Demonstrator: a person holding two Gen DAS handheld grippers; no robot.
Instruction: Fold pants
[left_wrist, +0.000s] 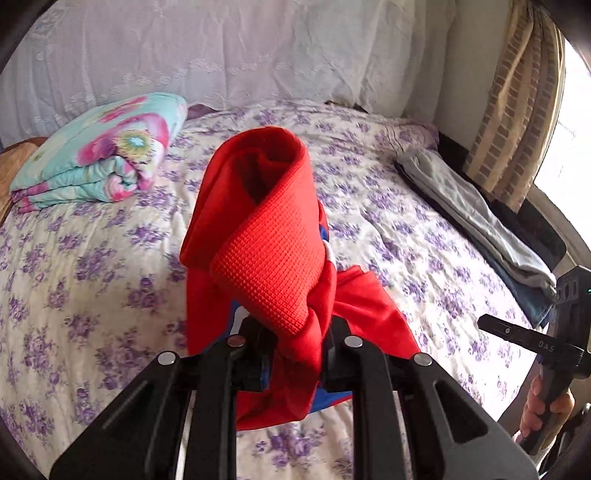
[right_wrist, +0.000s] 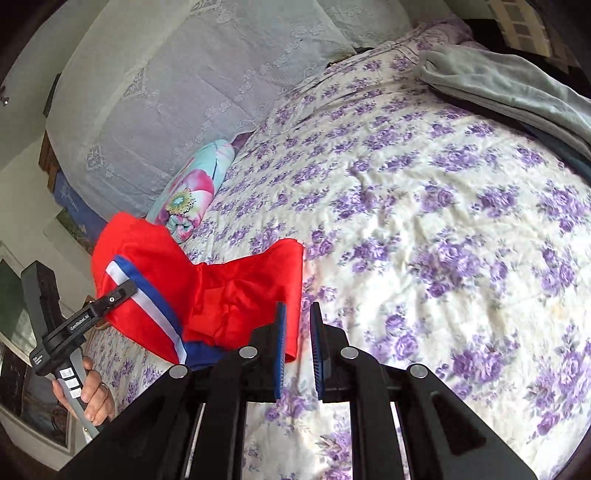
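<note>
Red knit pants (left_wrist: 266, 251) with a blue-and-white side stripe (right_wrist: 147, 295) hang bunched from the left gripper (left_wrist: 295, 343), whose jaws are clamped on a twisted fold of the fabric. One leg end stands up ahead of the fingers in an open loop, and the rest droops below them onto the bed. In the right wrist view the left gripper (right_wrist: 122, 291) reaches into the cloth from the lower left, angled upward, and the person's left hand (right_wrist: 92, 391) wraps its handle from beneath.

The right gripper (right_wrist: 297, 350) points down at the bedspread. Its blue-padded jaws are parting, with a narrow gap between them and nothing inside it; the pants lie just to its left, a red edge passing behind the left pad. In the left wrist view the right hand (left_wrist: 546, 410) grips the handle at the far right edge.

Under both grippers spreads a cream bedspread (right_wrist: 424, 229) printed with purple flowers. Beyond the left gripper, to its left, sits a folded floral quilt (left_wrist: 99, 155). A grey garment (left_wrist: 476, 214) lies along the bed's right edge.
</note>
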